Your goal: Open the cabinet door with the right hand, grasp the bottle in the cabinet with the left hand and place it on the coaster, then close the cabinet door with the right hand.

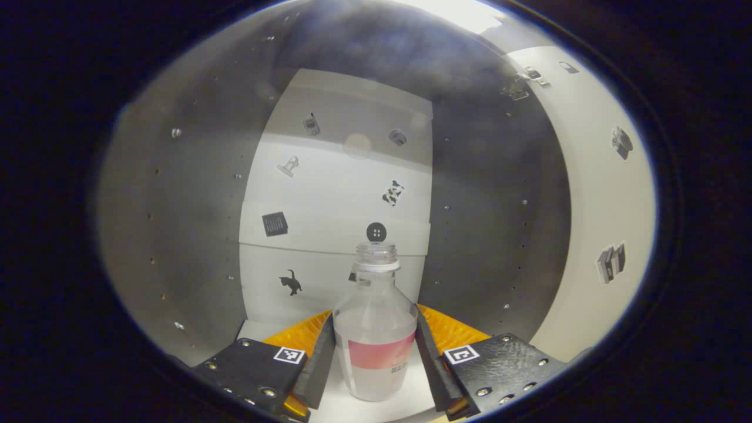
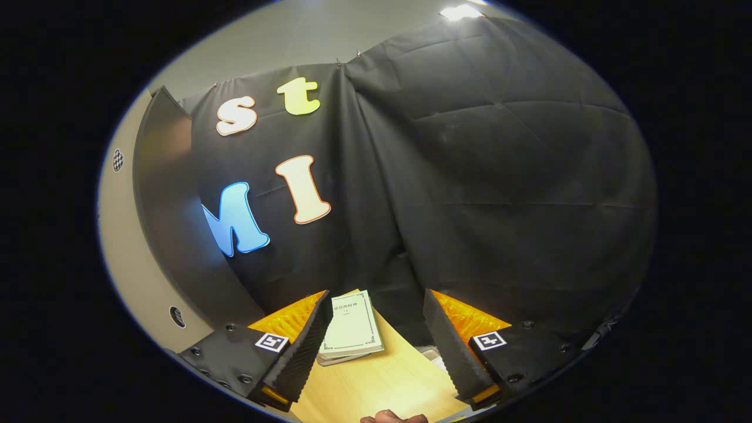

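Observation:
In the left gripper view I look into the white cabinet [image 1: 329, 194]. A clear plastic bottle [image 1: 376, 329] with a pink label and no cap stands upright on the cabinet floor. My left gripper [image 1: 374, 320] is shut on the bottle's body, with one finger pressing each side. The open cabinet door [image 1: 593, 205], with stickers on it, swings out at the right. In the right gripper view my right gripper [image 2: 376, 299] is open with nothing between its fingers, above a wooden table [image 2: 382, 382].
A pale book [image 2: 352, 323] lies on the table just beyond the right gripper. A beige panel with stickers [image 2: 126, 235] stands at the left of that view. A fingertip of a hand [image 2: 392, 418] shows at the bottom edge. Grey cabinet walls [image 1: 188, 235] flank the bottle.

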A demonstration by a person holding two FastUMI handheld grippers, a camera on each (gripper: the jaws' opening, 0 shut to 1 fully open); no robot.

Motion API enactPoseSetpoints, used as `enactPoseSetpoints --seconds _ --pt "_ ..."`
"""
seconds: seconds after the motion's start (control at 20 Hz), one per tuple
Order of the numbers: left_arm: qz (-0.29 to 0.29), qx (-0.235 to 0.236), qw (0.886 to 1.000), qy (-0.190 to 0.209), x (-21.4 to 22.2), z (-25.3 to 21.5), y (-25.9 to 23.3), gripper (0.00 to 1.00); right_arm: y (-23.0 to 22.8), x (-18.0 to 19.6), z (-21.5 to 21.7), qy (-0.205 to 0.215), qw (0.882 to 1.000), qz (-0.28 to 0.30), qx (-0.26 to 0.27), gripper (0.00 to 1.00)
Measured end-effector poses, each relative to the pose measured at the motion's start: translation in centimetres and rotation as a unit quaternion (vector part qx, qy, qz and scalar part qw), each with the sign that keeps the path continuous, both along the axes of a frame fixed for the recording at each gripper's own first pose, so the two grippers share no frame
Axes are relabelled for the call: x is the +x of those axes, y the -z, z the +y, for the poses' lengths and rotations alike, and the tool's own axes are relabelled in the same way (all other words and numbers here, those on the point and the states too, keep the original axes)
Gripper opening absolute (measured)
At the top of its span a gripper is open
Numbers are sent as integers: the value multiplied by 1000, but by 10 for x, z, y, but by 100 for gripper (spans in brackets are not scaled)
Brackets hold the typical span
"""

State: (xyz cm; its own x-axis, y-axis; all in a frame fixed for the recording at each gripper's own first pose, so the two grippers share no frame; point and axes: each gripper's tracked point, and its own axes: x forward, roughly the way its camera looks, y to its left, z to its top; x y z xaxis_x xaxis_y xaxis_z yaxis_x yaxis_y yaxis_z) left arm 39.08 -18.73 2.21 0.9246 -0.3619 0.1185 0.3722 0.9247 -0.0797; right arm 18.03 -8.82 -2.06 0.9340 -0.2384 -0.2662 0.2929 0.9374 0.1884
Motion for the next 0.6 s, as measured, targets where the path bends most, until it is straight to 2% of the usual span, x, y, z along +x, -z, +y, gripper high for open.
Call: enactPoseSetpoints --seconds 0.3,0.55,0.6 --pt "-39 22 999 26 -59 6 -33 70 0 -23 8 -1 1000 -12 5 98" --pt "-45 33 998 16 -125 42 -40 70 0 -48 22 -14 1000 -18 4 98" --pt "-47 37 998 8 -139 55 -38 70 0 -53 25 -18 1000 -19 5 92"
